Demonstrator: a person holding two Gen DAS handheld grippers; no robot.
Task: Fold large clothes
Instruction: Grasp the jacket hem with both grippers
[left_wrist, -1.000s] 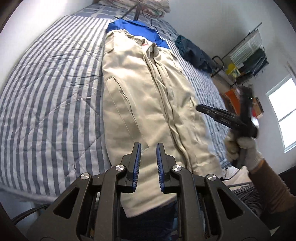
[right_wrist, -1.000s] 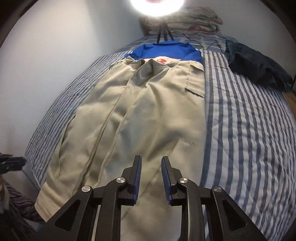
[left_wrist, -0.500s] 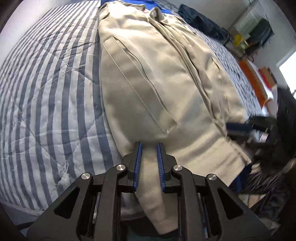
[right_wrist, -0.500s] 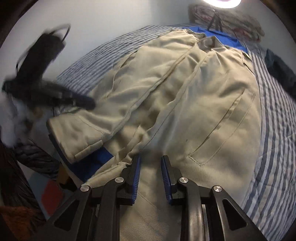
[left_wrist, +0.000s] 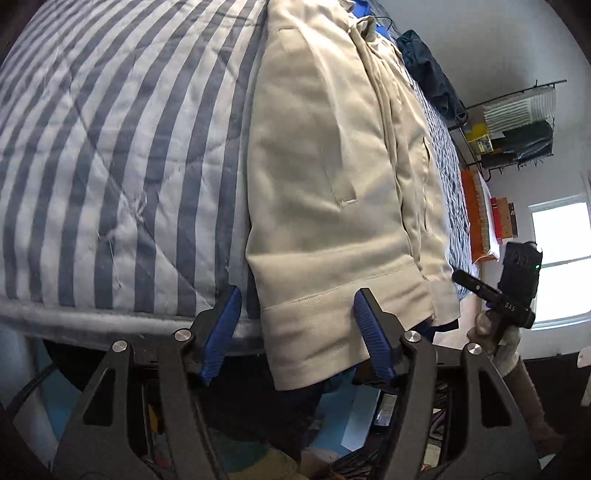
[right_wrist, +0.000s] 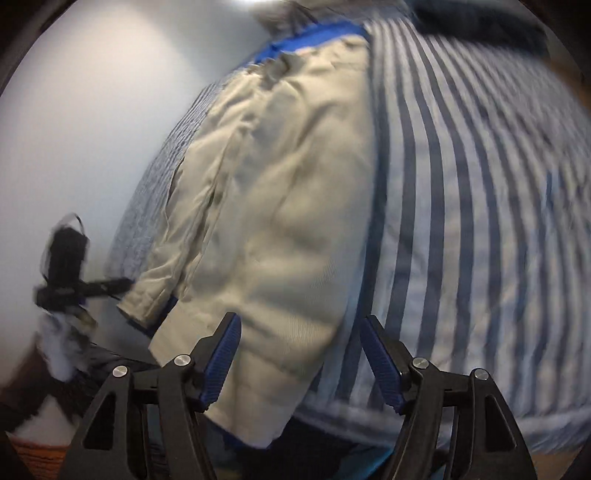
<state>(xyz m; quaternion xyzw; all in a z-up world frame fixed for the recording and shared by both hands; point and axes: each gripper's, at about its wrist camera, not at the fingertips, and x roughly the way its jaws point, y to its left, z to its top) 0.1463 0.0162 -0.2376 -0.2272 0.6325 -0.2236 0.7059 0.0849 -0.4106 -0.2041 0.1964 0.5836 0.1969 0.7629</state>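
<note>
The tan coat (left_wrist: 332, 177) lies in the middle of the frame, along the striped bed (left_wrist: 110, 166), its bottom hanging over the edge. My left hand-held gripper (left_wrist: 297, 334) and right hand-held gripper (right_wrist: 301, 363) are wide open, holding nothing. I might pinch only one layer, and the coat could slide off.

Trousers (left_wrist: 325, 177) lengthwise on bed (left_wrist: 110, 155), hems overhanging near edge.

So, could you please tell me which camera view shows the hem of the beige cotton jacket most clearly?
The left wrist view: the beige cotton jacket's hem is sharp there, stitching visible, hanging off the striped bed edge. The right wrist view shows the jacket motion-blurred, hem detail lost.
</note>
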